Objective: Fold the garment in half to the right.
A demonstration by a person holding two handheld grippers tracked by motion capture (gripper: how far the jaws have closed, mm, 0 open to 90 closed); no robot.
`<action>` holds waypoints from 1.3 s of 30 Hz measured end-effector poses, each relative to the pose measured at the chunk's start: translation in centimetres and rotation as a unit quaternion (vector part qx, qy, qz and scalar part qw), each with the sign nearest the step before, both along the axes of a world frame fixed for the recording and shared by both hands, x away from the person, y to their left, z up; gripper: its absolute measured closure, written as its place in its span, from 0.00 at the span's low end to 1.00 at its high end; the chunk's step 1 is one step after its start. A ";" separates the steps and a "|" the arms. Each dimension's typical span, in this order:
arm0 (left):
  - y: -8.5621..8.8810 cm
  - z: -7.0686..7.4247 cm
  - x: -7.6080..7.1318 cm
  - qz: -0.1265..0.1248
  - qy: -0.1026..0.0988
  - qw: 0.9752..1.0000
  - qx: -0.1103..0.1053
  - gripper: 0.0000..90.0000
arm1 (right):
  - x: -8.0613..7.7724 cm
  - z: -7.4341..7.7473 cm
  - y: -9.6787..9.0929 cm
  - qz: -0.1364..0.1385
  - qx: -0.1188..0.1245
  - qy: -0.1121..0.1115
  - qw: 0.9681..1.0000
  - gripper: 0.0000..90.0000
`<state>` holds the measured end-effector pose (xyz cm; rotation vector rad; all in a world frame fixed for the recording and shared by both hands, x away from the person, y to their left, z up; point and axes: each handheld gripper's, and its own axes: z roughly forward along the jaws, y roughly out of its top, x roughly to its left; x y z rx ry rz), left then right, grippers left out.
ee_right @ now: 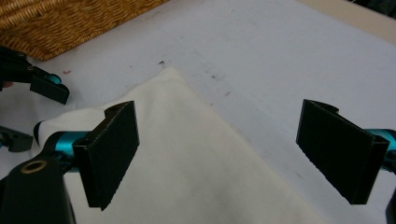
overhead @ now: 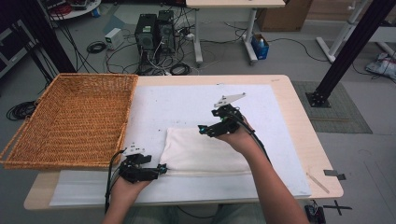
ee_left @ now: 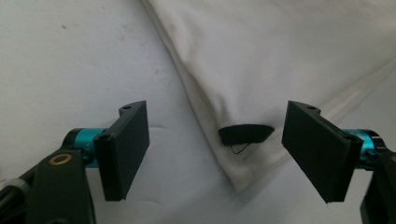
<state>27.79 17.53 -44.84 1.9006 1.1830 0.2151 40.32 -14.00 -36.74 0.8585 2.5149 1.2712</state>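
1. Cloth (overhead: 205, 154), folded, lies on the white mat (overhead: 196, 102), near the middle; our left gripper (overhead: 161, 170) stands open astride its near left corner, pads not yet touching, so we judge a pinch is intended.
2. Our right gripper (overhead: 204, 129) hovers open, empty, above the cloth's far edge.
3. Basket (overhead: 74, 116) sits far left, just off the mat; bare mat lies far and right.

Robotics lab. Upper centre of the high view: two PC towers (overhead: 155, 31) on grey floor amid loose cables (overhead: 95, 46); black frame post (overhead: 348, 50) at right; worktable (overhead: 299, 121) with white mat (overhead: 280, 140).
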 end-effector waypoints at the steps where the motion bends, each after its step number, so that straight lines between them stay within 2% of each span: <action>1: -0.4 -0.2 -0.1 0.002 -0.005 1.000 0.007 0.27 | 0.5 -0.9 1.2 0.009 -0.006 0.009 1.000 0.17; 3: -0.4 -0.2 -0.2 0.004 -0.006 1.000 0.007 0.28 | 1.1 -1.7 2.3 0.014 -0.016 0.018 1.000 0.17; 6: -0.6 -0.2 -0.3 -0.009 -0.001 1.000 -0.001 0.36 | 1.8 -2.7 3.9 0.020 -0.025 0.026 0.999 0.18; 9: -1.3 -0.2 -0.7 -0.016 -0.010 1.000 0.008 0.43 | 2.5 -3.4 5.6 0.029 -0.035 0.034 0.998 0.22; 11: -1.6 -0.2 -0.9 -0.010 -0.018 1.000 0.020 0.47 | 2.9 -3.7 6.8 0.032 -0.037 0.034 0.998 0.25; 17: -1.5 -0.4 -1.4 0.005 -0.030 0.999 0.037 0.76 | 4.1 -5.3 10.5 0.052 -0.062 0.047 0.996 0.37; 18: -1.5 -0.4 -1.4 0.005 -0.030 0.999 0.037 0.80 | 4.1 -5.3 10.5 0.052 -0.062 0.047 0.996 0.37; 19: -1.5 -0.3 -1.4 0.006 -0.029 0.999 0.038 0.80 | 4.2 -5.6 11.1 0.057 -0.068 0.051 0.995 0.38; 20: -1.4 -0.4 -1.5 0.003 -0.026 0.999 0.031 0.90 | 4.3 -6.4 12.2 0.066 -0.085 0.056 0.993 0.44; 22: -1.3 -0.5 -1.5 -0.002 -0.026 0.999 0.027 0.93 | 4.3 -7.0 13.0 0.077 -0.105 0.057 0.990 0.51; 23: -1.2 -0.5 -1.6 -0.002 -0.025 0.999 0.023 0.93 | 4.2 -6.9 13.2 0.075 -0.111 0.046 0.990 0.58; 26: -0.7 -0.4 -1.7 -0.006 -0.026 1.000 0.017 0.94 | 4.5 -6.8 13.2 0.093 -0.103 0.051 0.989 0.87; 27: -0.5 -0.3 -1.8 -0.006 -0.028 0.999 0.019 0.95 | 4.4 -6.7 13.4 0.096 -0.105 0.046 0.989 0.92; 30: 0.1 0.1 -2.0 -0.008 -0.031 0.999 0.019 0.95 | 4.3 -6.5 14.0 0.108 -0.106 0.041 0.988 0.94; 31: 0.7 0.6 -2.2 -0.009 -0.038 0.999 0.016 0.95 | 4.1 -6.1 14.6 0.116 -0.093 0.036 0.988 0.95; 34: 1.3 1.6 -2.5 -0.017 -0.050 0.999 0.002 0.95 | 3.9 -4.9 15.0 0.127 -0.071 0.028 0.989 0.95; 39: 0.8 3.4 -2.2 -0.051 -0.068 0.996 -0.016 0.95 | 3.7 -2.4 13.5 0.130 -0.050 0.014 0.990 0.95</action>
